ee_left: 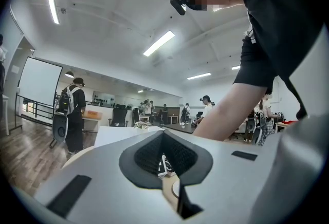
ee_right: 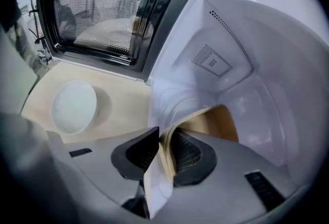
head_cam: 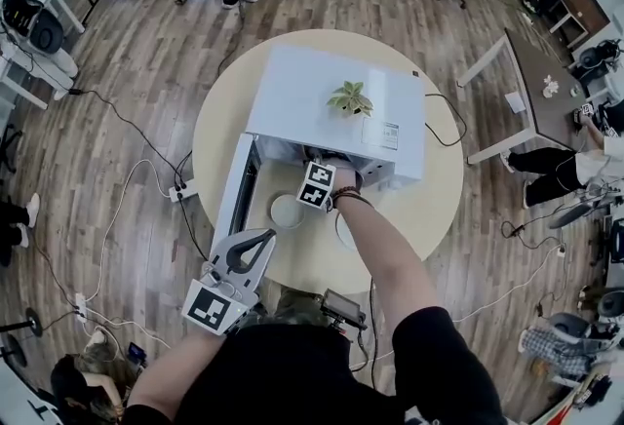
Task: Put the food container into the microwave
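The white microwave (head_cam: 322, 92) stands on the round table with its door (head_cam: 235, 187) swung open to the left. In the right gripper view the food container (ee_right: 218, 117), a paper bowl that is tan inside and white outside, sits in the microwave's white cavity. My right gripper (ee_right: 164, 153) reaches into the cavity. The bowl's thin rim runs between its pads, and a gap shows at the right pad (ee_right: 187, 153). The left gripper (head_cam: 255, 243) hangs shut and empty over the table's front edge, left of the door.
A white round lid (head_cam: 287, 211) lies on the wooden table (head_cam: 429, 209) in front of the cavity, also in the right gripper view (ee_right: 74, 107). A small potted plant (head_cam: 350, 98) stands on the microwave. Cables trail over the floor at the left.
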